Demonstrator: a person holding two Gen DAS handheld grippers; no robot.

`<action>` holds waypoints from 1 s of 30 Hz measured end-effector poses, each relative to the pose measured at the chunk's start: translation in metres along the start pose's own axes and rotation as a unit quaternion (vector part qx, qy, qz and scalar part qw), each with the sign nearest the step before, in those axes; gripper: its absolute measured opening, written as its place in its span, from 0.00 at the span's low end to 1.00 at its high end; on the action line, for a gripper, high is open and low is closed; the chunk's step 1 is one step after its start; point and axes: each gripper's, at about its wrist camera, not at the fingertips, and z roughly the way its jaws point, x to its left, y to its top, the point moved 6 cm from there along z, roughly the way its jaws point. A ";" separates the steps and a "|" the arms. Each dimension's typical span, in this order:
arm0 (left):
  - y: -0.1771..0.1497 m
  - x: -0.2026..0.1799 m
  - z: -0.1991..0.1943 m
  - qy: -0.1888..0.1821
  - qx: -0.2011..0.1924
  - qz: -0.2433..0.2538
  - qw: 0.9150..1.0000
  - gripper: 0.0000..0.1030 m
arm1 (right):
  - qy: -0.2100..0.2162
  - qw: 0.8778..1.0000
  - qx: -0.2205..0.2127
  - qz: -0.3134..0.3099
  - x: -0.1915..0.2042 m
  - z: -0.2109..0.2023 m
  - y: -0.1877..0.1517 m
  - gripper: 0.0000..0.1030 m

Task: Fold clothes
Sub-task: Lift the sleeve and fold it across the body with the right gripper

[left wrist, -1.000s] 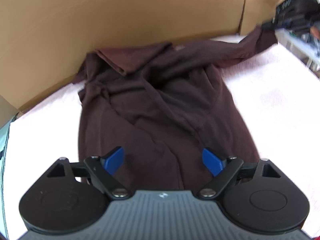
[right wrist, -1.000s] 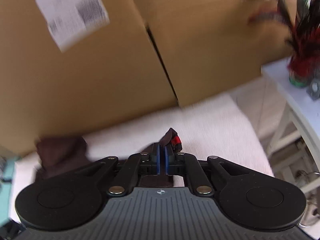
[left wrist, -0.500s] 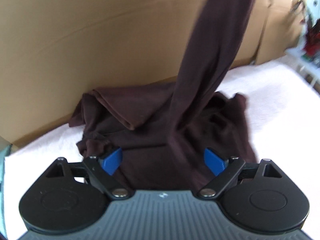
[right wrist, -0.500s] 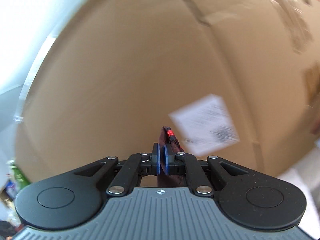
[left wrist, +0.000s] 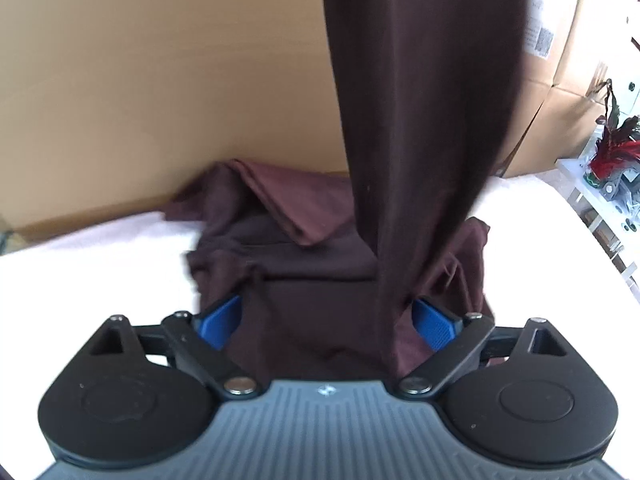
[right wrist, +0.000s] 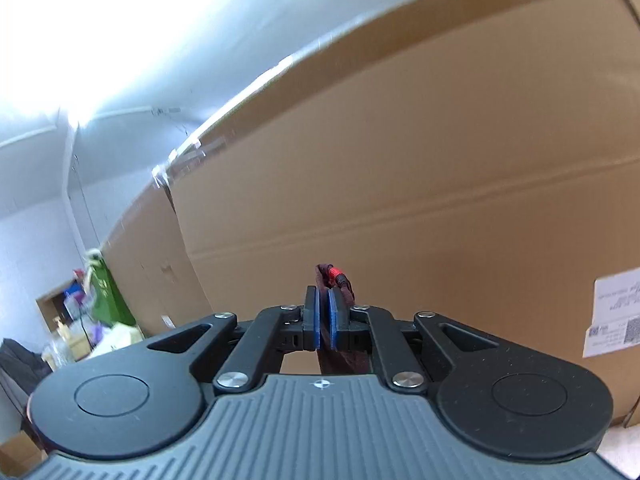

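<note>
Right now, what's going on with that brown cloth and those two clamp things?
A person is folding clothes with a handheld gripper in each hand. The right gripper is shut on an edge of the brown garment, holding it up so a long strip hangs down in front of the cardboard boxes. The rest lies bunched on the white cloth. The left gripper is open just above that heap, its jaws having just widened, gripping nothing.

One dark brown garment, part heaped on the white bed cover, part hanging upward. Two grippers: left gripper, right gripper. Two cardboard boxes side by side. Two paper labels. One red-leaved plant.
</note>
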 end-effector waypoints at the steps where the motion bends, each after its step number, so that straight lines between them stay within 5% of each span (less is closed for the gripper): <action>1: -0.001 0.004 -0.010 0.003 -0.010 0.000 1.000 0.91 | -0.003 1.000 0.007 -0.003 0.002 0.003 -0.003 0.06; 7: 0.021 0.013 -0.059 0.025 -0.086 -0.010 0.996 0.96 | -0.005 0.998 0.051 -0.034 0.024 0.023 -0.020 0.06; 12: 0.055 -0.009 -0.053 0.059 -0.121 0.053 0.989 0.96 | 0.012 0.991 0.082 -0.101 0.059 0.041 -0.030 0.05; 15: 0.063 -0.012 -0.049 0.084 -0.138 0.078 0.984 0.80 | 0.033 0.986 0.096 -0.135 0.075 0.044 -0.036 0.05; 19: 0.060 0.008 -0.042 0.100 -0.132 0.065 0.984 0.11 | 0.067 0.980 0.110 -0.151 0.092 0.044 -0.058 0.09; 20: 0.058 0.014 -0.038 0.107 -0.125 0.061 0.984 0.07 | 0.067 0.980 0.105 -0.155 0.094 0.040 -0.064 0.23; 23: 0.053 0.033 -0.034 0.123 -0.117 0.042 0.985 0.05 | 0.034 0.983 0.061 -0.169 0.096 0.023 -0.078 0.47; 27: 0.048 0.056 -0.042 0.125 -0.130 0.005 0.984 0.05 | -0.042 0.998 0.034 -0.034 0.030 -0.012 -0.092 0.46; 28: 0.047 0.059 -0.045 0.129 -0.133 -0.001 0.983 0.03 | -0.078 0.996 0.049 0.012 0.003 -0.019 -0.101 0.42; 30: 0.047 0.067 -0.049 0.139 -0.141 -0.013 0.980 0.03 | -0.172 0.971 0.132 0.100 -0.060 -0.024 -0.135 0.16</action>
